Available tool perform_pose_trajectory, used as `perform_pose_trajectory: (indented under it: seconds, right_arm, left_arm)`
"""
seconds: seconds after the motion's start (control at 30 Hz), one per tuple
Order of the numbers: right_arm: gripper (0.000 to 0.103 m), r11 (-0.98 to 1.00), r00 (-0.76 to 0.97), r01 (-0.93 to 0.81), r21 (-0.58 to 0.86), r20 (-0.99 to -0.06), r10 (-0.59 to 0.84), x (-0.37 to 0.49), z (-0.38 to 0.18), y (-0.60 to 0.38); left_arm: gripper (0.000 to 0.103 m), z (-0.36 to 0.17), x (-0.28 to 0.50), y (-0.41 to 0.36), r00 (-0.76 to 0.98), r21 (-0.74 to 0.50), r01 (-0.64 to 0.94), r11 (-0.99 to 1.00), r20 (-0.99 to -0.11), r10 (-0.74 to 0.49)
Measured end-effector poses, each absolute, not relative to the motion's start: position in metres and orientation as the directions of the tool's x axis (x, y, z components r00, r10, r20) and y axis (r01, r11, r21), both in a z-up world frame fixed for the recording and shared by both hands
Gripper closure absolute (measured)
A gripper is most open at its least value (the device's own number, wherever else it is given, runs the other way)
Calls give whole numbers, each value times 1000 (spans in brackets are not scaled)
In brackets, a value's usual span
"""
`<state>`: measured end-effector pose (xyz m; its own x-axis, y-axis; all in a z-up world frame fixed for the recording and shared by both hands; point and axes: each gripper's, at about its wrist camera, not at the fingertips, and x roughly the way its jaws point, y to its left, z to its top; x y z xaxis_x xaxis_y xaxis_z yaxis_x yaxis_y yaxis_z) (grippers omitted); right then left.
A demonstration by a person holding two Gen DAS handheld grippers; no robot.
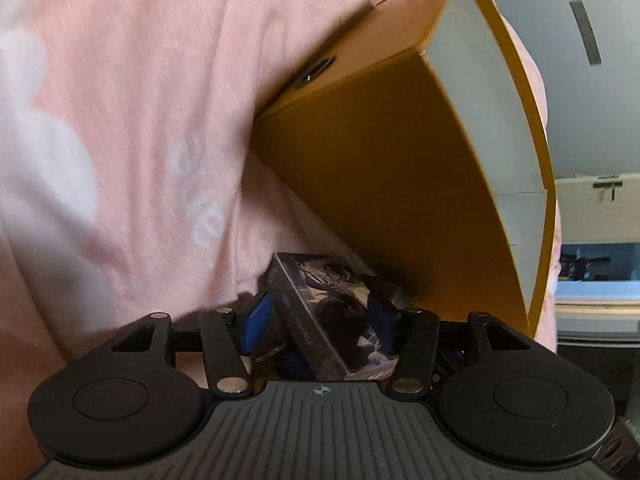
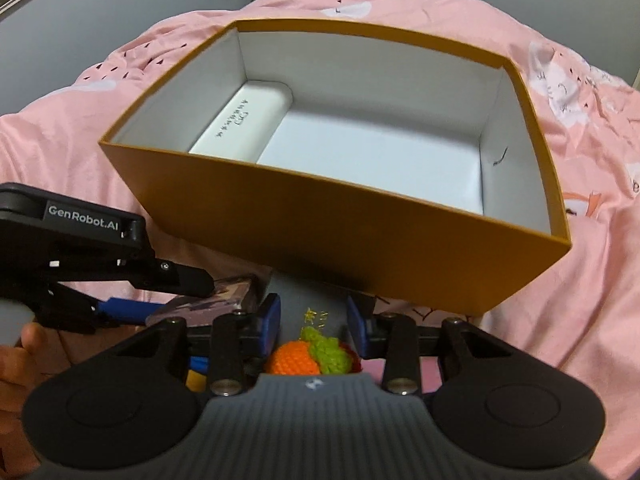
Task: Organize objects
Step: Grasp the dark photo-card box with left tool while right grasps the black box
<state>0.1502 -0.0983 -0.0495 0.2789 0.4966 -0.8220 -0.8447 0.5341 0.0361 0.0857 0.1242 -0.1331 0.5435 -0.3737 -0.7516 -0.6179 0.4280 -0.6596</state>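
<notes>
The tidying is only just getting going. The big orange box (image 2: 320, 232) is sitting open on the pink blanket (image 2: 600, 280), just ahead of the right claw (image 2: 314, 312) and a little above it. Only one thing is lying inside it so far, a long white case (image 2: 244, 120), tucked along the far left side. The rest of the floor of the box is looking bare. The right claw is pointing down at a knitted orange toy (image 2: 296, 360) with a green top. Its blue pads are standing partly open with the toy sitting between them, close to the claw's body. I cannot tell if the pads are squeezing it or only sitting next to it. The left claw (image 1: 320, 312) is reaching in from the right claw's left side, with a hand (image 2: 24, 356) holding it. It is standing about half open around a small dark picture box (image 1: 332, 320), which is lying tilted between its pads. I cannot tell if it is gripping that box either. From the left claw, the orange box is looming ahead and to the right. So two things are still waiting outside, right in front of the orange box. I am guessing both are going in next.
</notes>
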Motion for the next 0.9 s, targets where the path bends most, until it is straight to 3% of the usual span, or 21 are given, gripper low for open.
perform_pose_trajectory:
  seconds: [0.13,0.23,0.37,0.43,0.63,0.9]
  right_arm:
    - [64,546,272,-837,47,-828,490,157,-55,-98]
    - [64,551,266,-833,50,-836,479,158,-59,-97]
    - [64,545,271,-837,38,-838,474,155,-61,-96]
    - [64,543,272,-839,36,-837,475,154,-60,-96]
    - [64,544,270,-838,38,-837,475,154,-54,-96]
    - [62,597,137,-780,188,-879,456,186,-50,-98]
  left_arm:
    - [29,-142,89,122,541,-665,-631,400,-746,-388]
    - [31,-147,90,123,542,-668,-640,378,-742,-395]
    - [58,-143,83,130,552,-660,-641,393,-751,-361]
    - [63,-138,80,132,569,-669,-624,404,-743,-351]
    - [71,-104,72,126,623,-641,-509,575,-735,-267]
    - [75,-69,49,135,668,-555,-428,713,-726,-164]
